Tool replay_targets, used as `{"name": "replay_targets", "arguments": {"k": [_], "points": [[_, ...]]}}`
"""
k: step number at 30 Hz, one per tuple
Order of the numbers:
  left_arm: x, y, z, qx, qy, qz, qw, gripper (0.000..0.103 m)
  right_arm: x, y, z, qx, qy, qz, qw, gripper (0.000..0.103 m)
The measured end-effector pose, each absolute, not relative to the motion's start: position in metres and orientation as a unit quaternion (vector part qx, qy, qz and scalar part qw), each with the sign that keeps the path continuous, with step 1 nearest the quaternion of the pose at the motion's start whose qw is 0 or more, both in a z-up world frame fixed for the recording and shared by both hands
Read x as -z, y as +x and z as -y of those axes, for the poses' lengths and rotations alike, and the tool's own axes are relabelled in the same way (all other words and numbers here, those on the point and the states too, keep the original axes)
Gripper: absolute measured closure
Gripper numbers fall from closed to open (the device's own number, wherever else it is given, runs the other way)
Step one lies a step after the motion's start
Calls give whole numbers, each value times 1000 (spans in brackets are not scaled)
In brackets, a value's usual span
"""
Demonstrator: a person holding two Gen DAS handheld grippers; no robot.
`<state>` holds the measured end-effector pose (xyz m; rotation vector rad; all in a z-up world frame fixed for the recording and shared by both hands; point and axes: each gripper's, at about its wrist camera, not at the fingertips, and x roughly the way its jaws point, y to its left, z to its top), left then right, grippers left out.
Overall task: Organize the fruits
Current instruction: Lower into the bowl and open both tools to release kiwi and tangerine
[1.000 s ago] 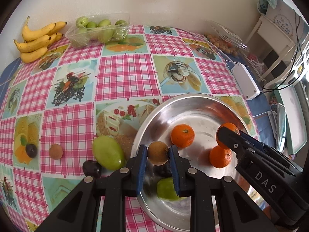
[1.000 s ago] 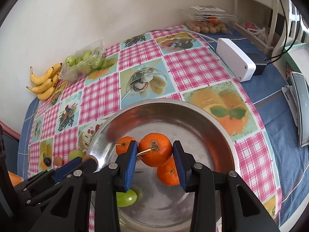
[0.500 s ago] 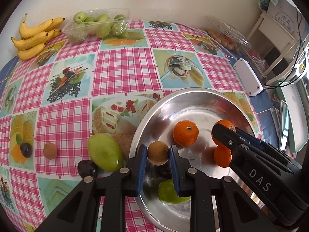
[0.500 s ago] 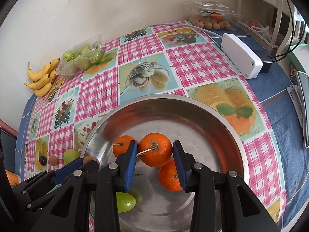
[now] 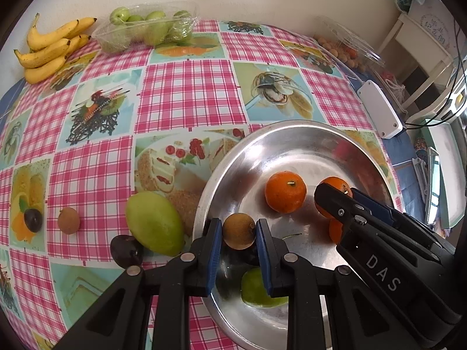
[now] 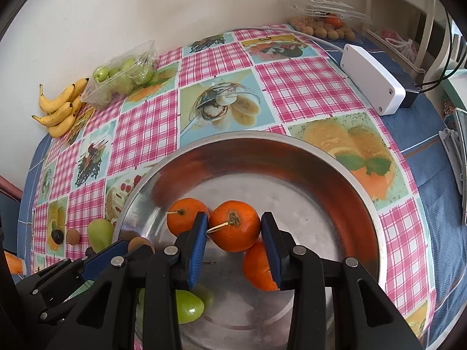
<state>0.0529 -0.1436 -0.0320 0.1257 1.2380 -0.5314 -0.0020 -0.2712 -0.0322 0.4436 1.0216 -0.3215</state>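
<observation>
Fruits sit on and around a round metal bowl [image 5: 233, 172] on a pink checked tablecloth [image 5: 186, 96] printed with food pictures.

Going left to right in the left wrist view: a bunch of bananas [image 5: 51, 49] lies at the far left by the wall, with a clear plastic tray of green fruit [image 5: 146, 30] just beside it. Nearer the camera, a small brown fruit [image 5: 68, 220] rests on the cloth, then a dark plum [image 5: 125, 249] touching a large green mango [image 5: 154, 223] that lies against the bowl's outer rim.

The left gripper [image 5: 238, 243] hangs over the near edge of the bowl, its 2 blue-padded fingers pressed on either side of a brown kiwi [image 5: 238, 231]. Under it, inside the bowl, sits a green fruit [image 5: 256, 290].

Further right in the bowl, a tangerine [image 5: 285, 192] lies loose. The right gripper [image 6: 235, 243] is clamped on a second tangerine [image 6: 235, 226], held above the bowl's floor, its stalk pointing left. A third tangerine [image 6: 258, 267] lies just below it, partly hidden by the right finger.

Beyond the bowl on the right are a white box [image 6: 372, 78] with a cable and a clear container of small brown fruit [image 6: 321, 30] near the wall.
</observation>
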Motion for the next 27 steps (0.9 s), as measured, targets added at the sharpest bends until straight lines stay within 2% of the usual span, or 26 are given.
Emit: {"name": "replay_targets", "arguments": {"k": [18,22,27], "points": [[33,53,144,246,58,-573,779,77,34,-1,271,153,212,-484,835,64],[33,54,144,246,58,-574,779,77,35,-1,272,153,215,-483,835,59],[33,55,145,246,60,-576,777,76,32,-2,271,152,212,-481,837,58]]}}
